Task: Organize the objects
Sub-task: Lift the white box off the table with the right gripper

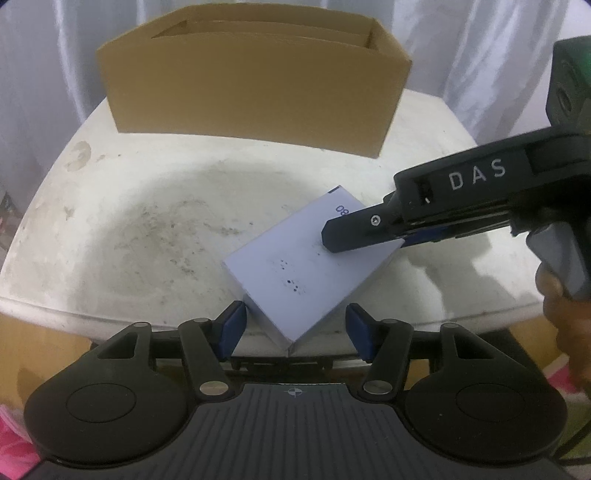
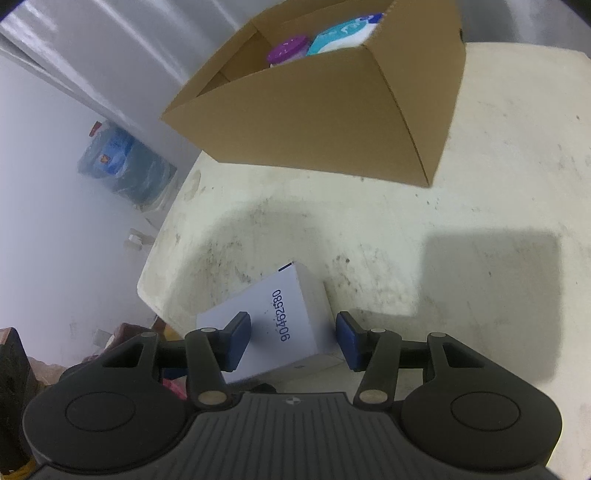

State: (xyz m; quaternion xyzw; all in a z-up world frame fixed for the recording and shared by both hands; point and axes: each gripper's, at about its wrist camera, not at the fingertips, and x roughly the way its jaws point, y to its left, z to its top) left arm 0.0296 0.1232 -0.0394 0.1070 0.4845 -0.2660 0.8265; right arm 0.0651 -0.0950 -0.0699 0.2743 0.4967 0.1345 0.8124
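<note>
Two hand-held grippers close in on a white carton (image 1: 295,273) lying flat near the front edge of a stained white table (image 1: 129,229). The left gripper (image 1: 295,325) brackets the carton's near corner, its blue pads (image 1: 232,328) beside the cardboard; whether they press cannot be told. From three o'clock in the left wrist view the right gripper (image 1: 332,240) reaches in, one black finger lying across the carton's top face. In the right wrist view, that gripper's fingers (image 2: 236,343) stand part-way apart around the carton's end, which bears a printed number; contact there cannot be told either. A hand (image 1: 561,306) shows at four o'clock. At twelve o'clock stands an open cardboard box (image 1: 255,85), with a purple-lidded jar (image 2: 286,50) and a teal-and-white packet (image 2: 343,35) inside. A blue bag (image 2: 125,162) sits on the floor at ten o'clock.
</note>
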